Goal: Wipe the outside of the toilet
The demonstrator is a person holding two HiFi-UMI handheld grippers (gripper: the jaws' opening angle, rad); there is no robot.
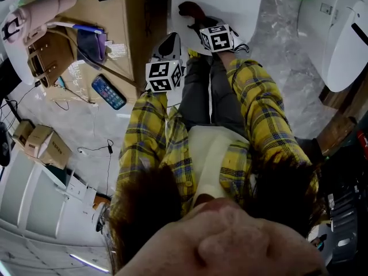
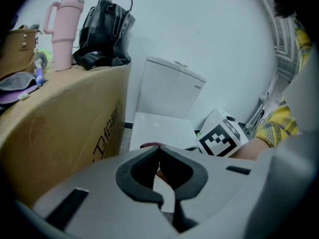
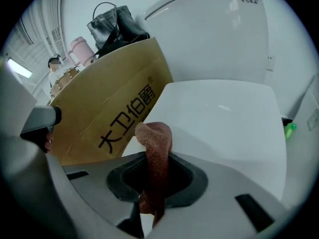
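Toilet (image 3: 219, 118) just ahead, lid down, box (image 3: 99, 103) beside it. Right gripper (image 3: 154, 158) jaws clamped on cloth (image 3: 157, 138); left gripper (image 2: 159, 151) jaws together, empty. Our worry: narrow pinch, so cloth may slip out under wiping pressure.

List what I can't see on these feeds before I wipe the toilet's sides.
1. Toilet bowl sides and base: in the head view they are covered by the person's legs and plaid sleeves. Both gripper views are blocked low down by the gripper bodies.
2. Brown cloth, lower end: in the right gripper view it is behind the right gripper clamping it.
3. Reddish edge at the left gripper: in the left gripper view it is mostly behind the closed jaws, so I can't tell whether it is cloth.
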